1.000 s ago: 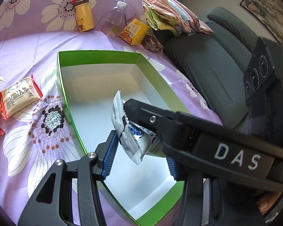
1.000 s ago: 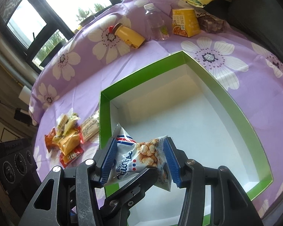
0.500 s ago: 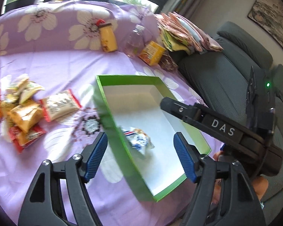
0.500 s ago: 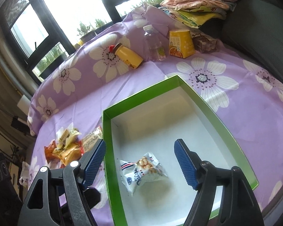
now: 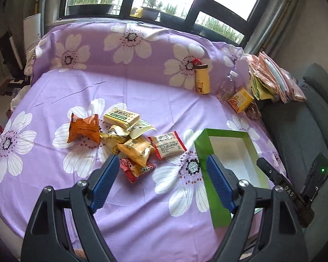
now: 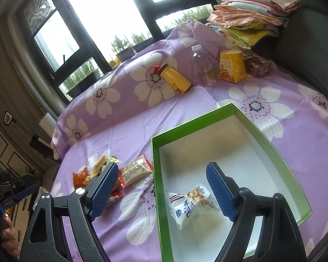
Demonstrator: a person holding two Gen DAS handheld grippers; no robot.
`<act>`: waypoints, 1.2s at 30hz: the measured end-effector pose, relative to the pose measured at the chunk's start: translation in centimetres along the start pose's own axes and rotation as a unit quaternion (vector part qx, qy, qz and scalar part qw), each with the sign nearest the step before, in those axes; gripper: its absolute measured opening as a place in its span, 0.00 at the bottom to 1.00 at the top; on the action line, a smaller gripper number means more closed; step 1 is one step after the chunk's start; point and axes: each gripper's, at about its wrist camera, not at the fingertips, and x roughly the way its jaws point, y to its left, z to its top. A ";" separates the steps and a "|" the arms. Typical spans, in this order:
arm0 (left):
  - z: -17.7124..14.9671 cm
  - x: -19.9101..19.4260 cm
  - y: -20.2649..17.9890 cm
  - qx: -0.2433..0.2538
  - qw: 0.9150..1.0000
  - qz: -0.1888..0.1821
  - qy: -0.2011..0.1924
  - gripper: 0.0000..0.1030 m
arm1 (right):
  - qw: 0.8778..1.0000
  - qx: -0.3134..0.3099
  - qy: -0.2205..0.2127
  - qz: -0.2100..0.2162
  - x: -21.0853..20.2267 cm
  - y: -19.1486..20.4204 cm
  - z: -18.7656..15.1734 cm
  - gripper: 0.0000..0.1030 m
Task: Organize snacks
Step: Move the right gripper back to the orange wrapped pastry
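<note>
1. The right gripper (image 6: 160, 190) has its jaws apart and opening wider, with nothing pressed between the blue pads; the white peanut packet (image 6: 191, 205) lies loose on the box floor at lower centre of the right wrist view, just below and between them, so it reads as delivered.
2. The left gripper (image 5: 161, 183) is likewise spread and opening, empty, aimed at the pile of snack packets (image 5: 124, 139) in the middle of its frame, probably to take the next one.
3. The green box (image 6: 155, 174) sits open-topped at lower right of both views, just beside the pile, which keeps each carry short.
4. A yellow bottle (image 5: 202, 81), a clear bottle (image 5: 227, 83) and an orange carton (image 5: 240, 102) stand at upper right on the purple flowered sheet (image 5: 54, 87), well apart from the box.
</note>
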 end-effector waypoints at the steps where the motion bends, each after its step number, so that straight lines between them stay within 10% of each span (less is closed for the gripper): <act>1: -0.1 0.2 0.9 -0.009 1.000 -0.003 0.002 0.80 | 1.000 0.002 -0.001 -0.002 0.2 0.1 0.0 0.80; 22: 1.0 5.0 12.1 -0.074 0.996 0.045 0.010 0.80 | 0.997 -0.060 0.035 0.038 4.3 6.7 -2.9 0.80; 36: 3.3 8.3 21.1 -0.167 0.983 0.049 0.052 0.80 | 0.967 -0.066 0.196 0.148 11.6 18.1 -1.8 0.80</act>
